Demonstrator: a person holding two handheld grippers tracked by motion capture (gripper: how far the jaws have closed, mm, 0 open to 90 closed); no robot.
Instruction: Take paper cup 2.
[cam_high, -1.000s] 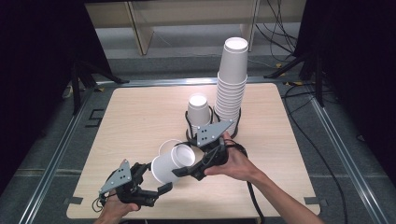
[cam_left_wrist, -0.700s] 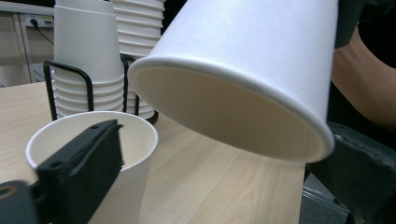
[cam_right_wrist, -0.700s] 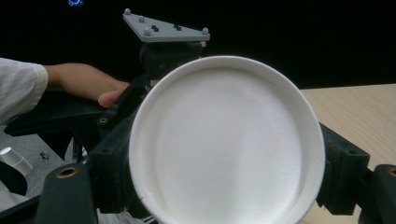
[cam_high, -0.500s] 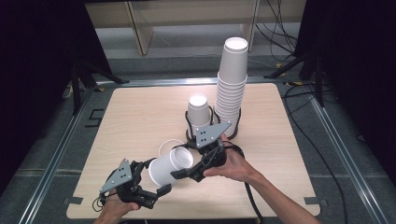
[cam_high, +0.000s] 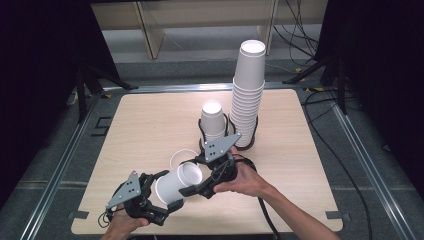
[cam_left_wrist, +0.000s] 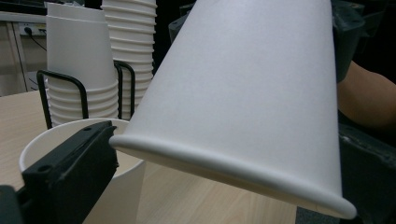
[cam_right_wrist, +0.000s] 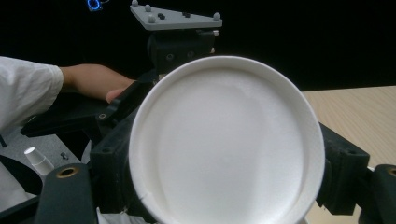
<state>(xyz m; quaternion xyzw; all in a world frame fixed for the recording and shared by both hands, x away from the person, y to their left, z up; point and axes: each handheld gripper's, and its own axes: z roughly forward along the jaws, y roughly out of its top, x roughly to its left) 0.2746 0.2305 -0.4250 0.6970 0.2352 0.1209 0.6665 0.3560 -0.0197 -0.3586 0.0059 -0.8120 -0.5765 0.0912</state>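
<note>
The right gripper (cam_high: 192, 190) clamps a white paper cup (cam_high: 177, 183) that lies on its side above the table (cam_high: 140, 130), its narrow base toward the right gripper and its open mouth pointing at the left gripper (cam_high: 167, 205). In the right gripper view the cup's base (cam_right_wrist: 229, 144) sits squarely between the two black jaws, which press on it from either side. The left gripper's jaws have just been opening — they now stand wide, one on each side of the cup's rim, and in the left gripper view the cup wall (cam_left_wrist: 252, 93) hangs just past its jaw without being pinched. Directly behind the left gripper's jaw tip stands a second cup (cam_left_wrist: 70, 144), upright on the table, mouth up. Farther beyond both grippers — well apart from the left one, near the right — a black wire holder (cam_high: 227, 135) carries a short stack of cups (cam_high: 212, 120), with a tall stack (cam_high: 248, 90) beside it.
</note>
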